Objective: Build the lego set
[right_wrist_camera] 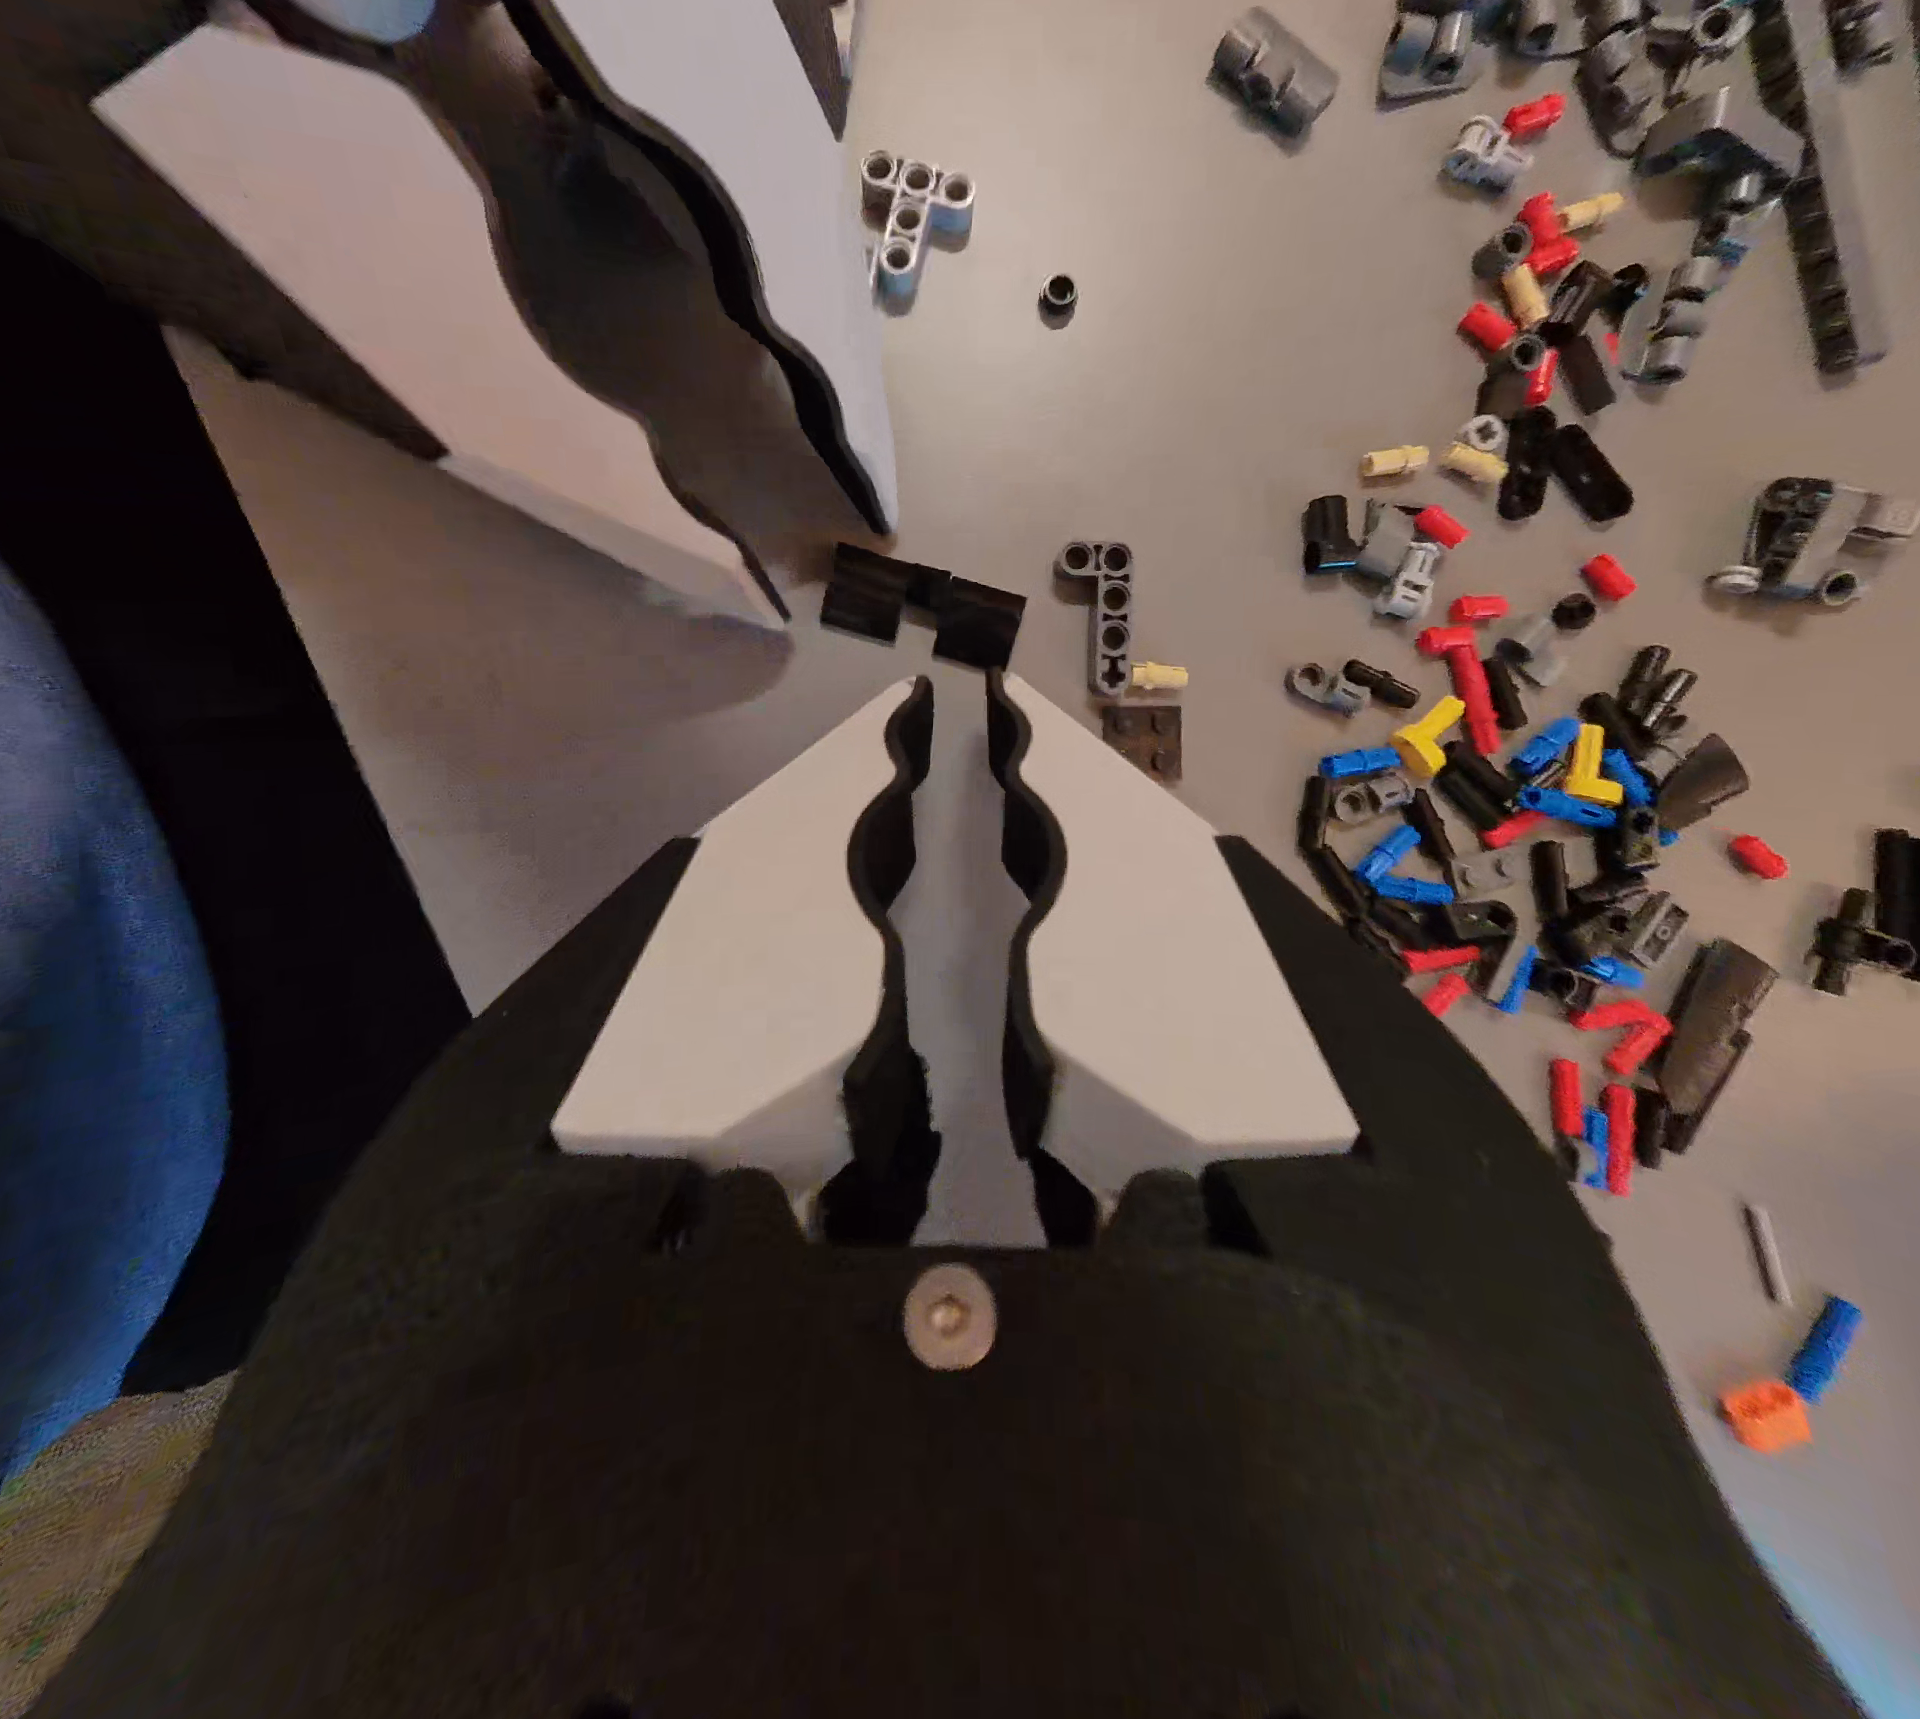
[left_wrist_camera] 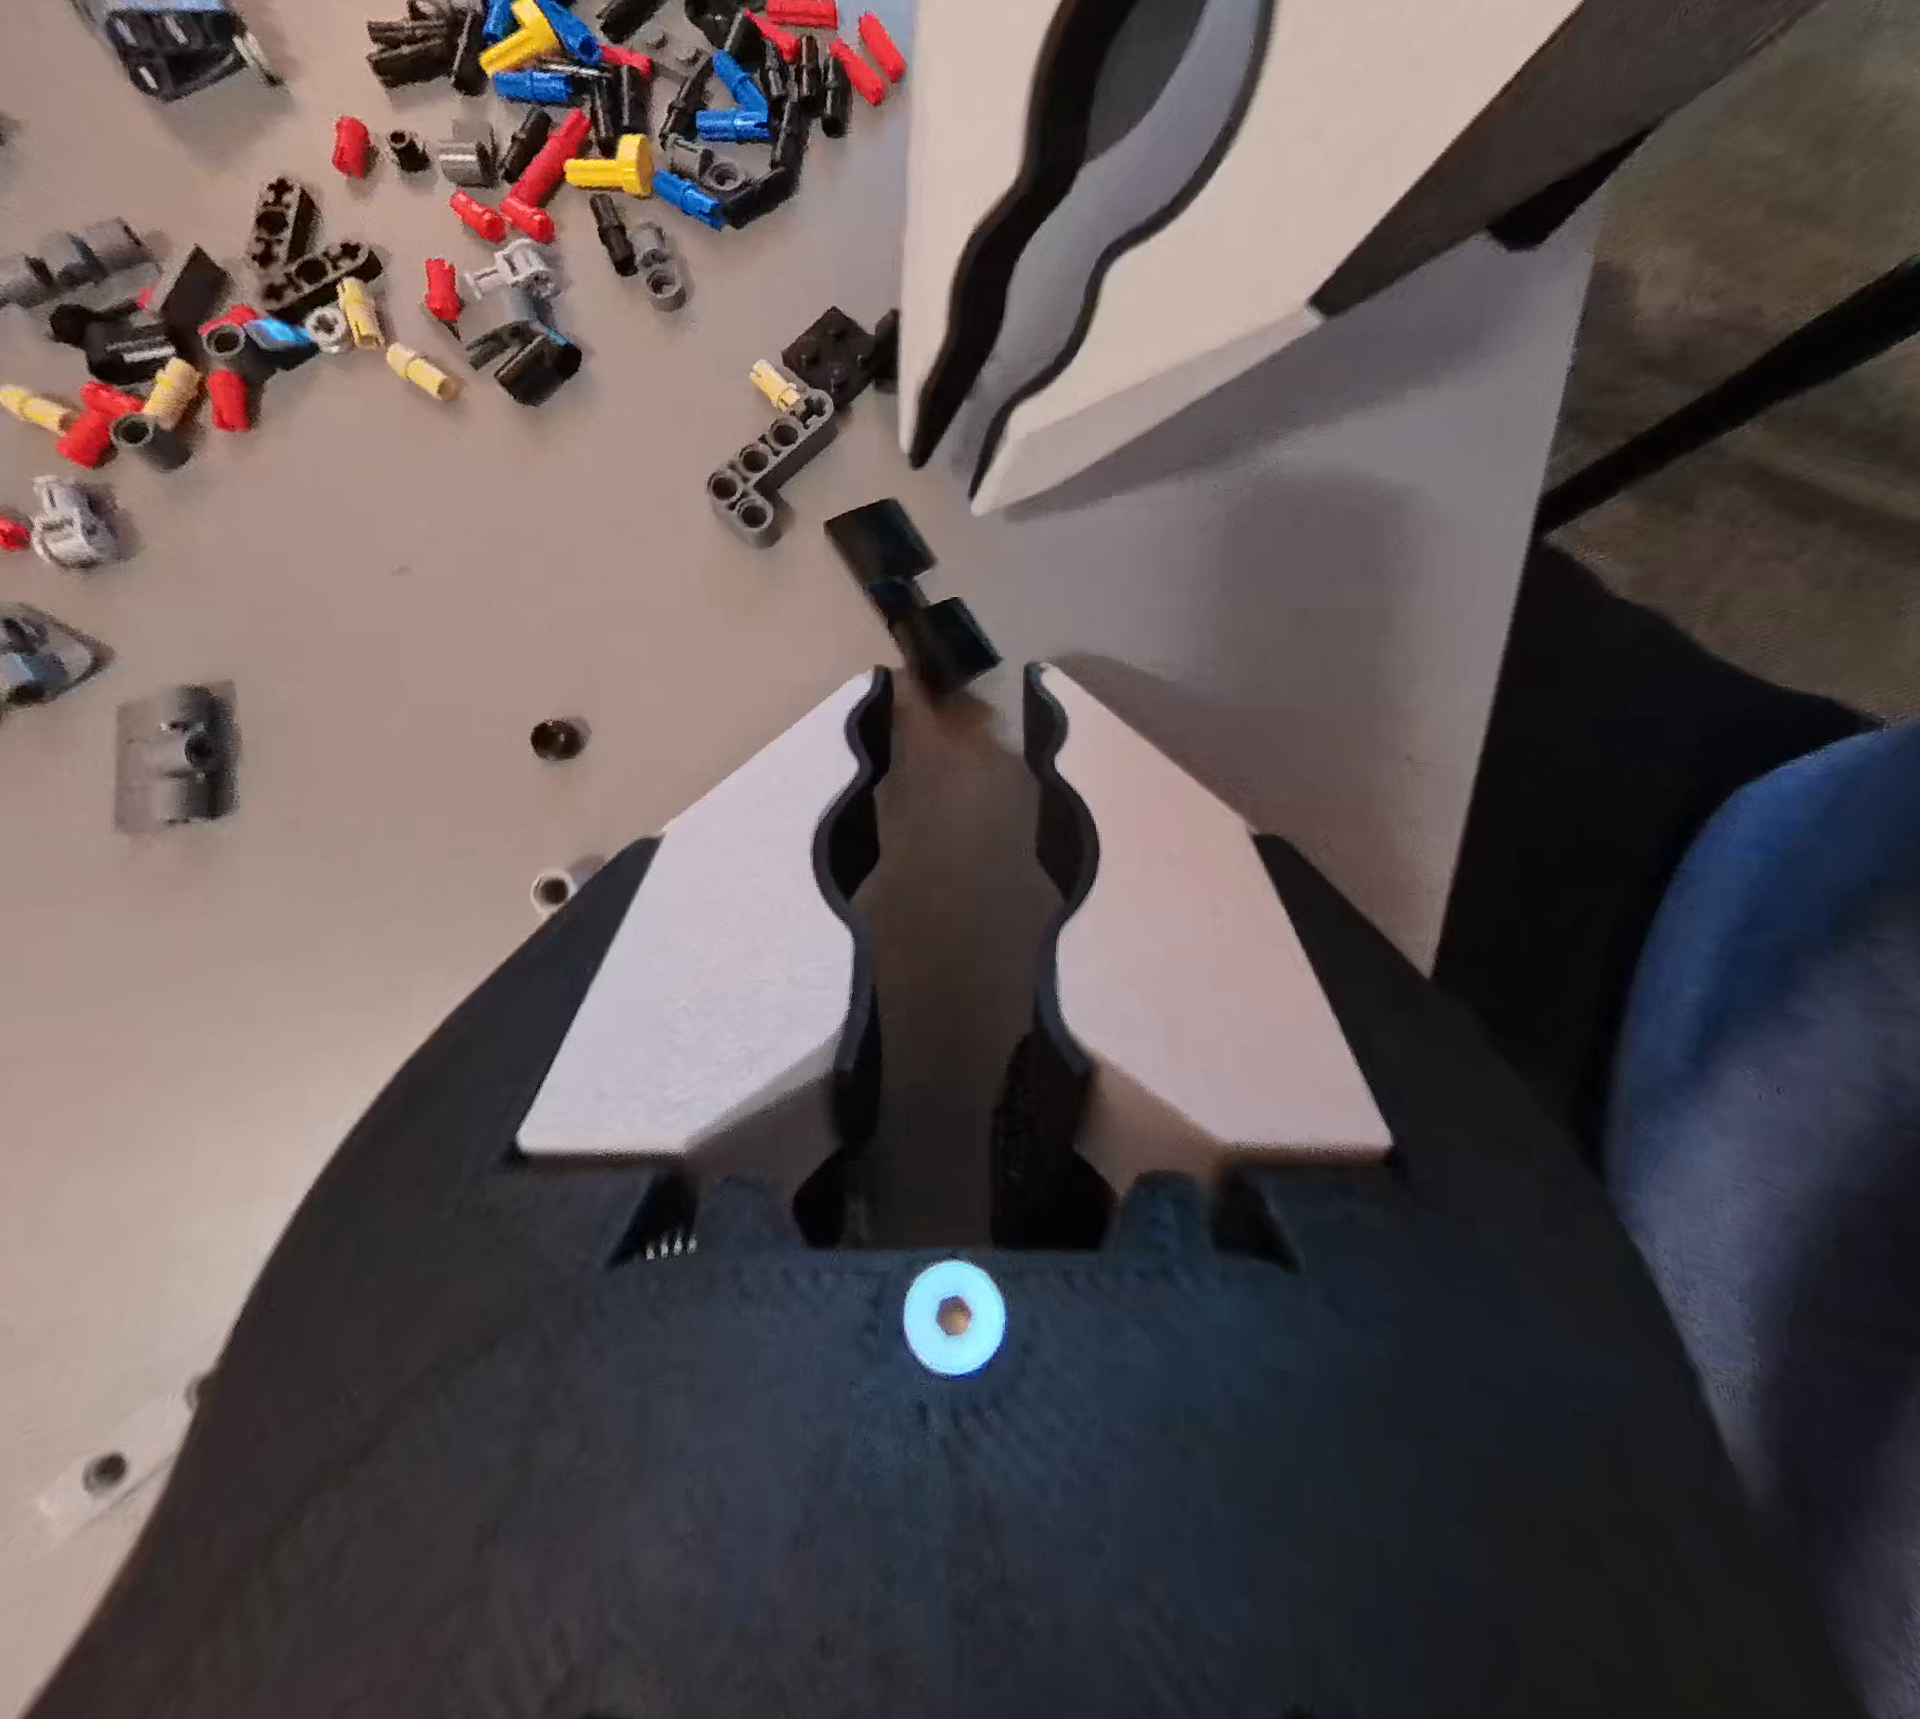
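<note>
A small black lego piece [left_wrist_camera: 914, 599], two blocks joined by a short neck, lies on the grey table [left_wrist_camera: 416, 630] between the two grippers. My left gripper [left_wrist_camera: 958, 670] is open, and its tips flank the piece's near block without touching it. My right gripper [right_wrist_camera: 956, 678] is open by a narrow gap, with its tips just short of the piece's right block [right_wrist_camera: 977, 625]. In the left wrist view the right gripper [left_wrist_camera: 948, 480] points down at the piece's far end. In the right wrist view the left gripper [right_wrist_camera: 831, 570] stands at the piece's left end.
A dark grey L beam [left_wrist_camera: 769, 464] and a black square plate [left_wrist_camera: 831, 350] lie beside the piece. A pile of red, blue, yellow and black pins and connectors [left_wrist_camera: 623, 80] spreads beyond. The table edge [left_wrist_camera: 1496, 630] and a person's blue-clad leg [left_wrist_camera: 1766, 1098] are close by. The tips of both grippers are at nearly the same place.
</note>
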`<state>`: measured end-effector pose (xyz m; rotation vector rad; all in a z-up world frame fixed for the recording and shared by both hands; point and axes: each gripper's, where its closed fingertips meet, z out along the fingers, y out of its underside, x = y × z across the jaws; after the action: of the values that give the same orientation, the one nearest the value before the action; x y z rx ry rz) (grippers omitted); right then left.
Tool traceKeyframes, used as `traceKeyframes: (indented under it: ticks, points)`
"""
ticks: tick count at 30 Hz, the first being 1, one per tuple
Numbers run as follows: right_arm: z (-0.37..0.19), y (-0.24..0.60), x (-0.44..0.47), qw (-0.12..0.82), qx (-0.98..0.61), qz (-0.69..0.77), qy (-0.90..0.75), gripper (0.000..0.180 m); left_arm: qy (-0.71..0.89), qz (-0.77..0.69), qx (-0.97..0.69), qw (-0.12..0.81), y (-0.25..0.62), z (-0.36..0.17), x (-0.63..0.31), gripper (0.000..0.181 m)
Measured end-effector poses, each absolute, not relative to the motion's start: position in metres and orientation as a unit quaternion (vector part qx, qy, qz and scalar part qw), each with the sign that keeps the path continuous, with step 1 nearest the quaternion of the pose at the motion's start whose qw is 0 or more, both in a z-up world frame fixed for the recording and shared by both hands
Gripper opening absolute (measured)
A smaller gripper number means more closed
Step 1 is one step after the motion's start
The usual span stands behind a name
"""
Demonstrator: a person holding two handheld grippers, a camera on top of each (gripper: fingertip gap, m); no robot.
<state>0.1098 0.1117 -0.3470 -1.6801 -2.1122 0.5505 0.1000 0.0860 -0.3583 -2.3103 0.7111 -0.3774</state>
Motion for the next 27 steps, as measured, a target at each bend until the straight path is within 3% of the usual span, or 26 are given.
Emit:
traceKeyframes:
  ticks: [1, 27]
  points:
    - [-0.35, 0.115, 0.109, 0.199, -0.597, 0.181, -0.756, 0.009, 0.281, -0.13, -0.889, 0.338, 0.088, -0.361, 0.101, 0.023]
    - [-0.336, 0.122, 0.098, 0.214, -0.626, 0.26, -0.703, 0.018, 0.354, -0.056, -0.853, 0.38, 0.097, -0.354, 0.091, 0.003]
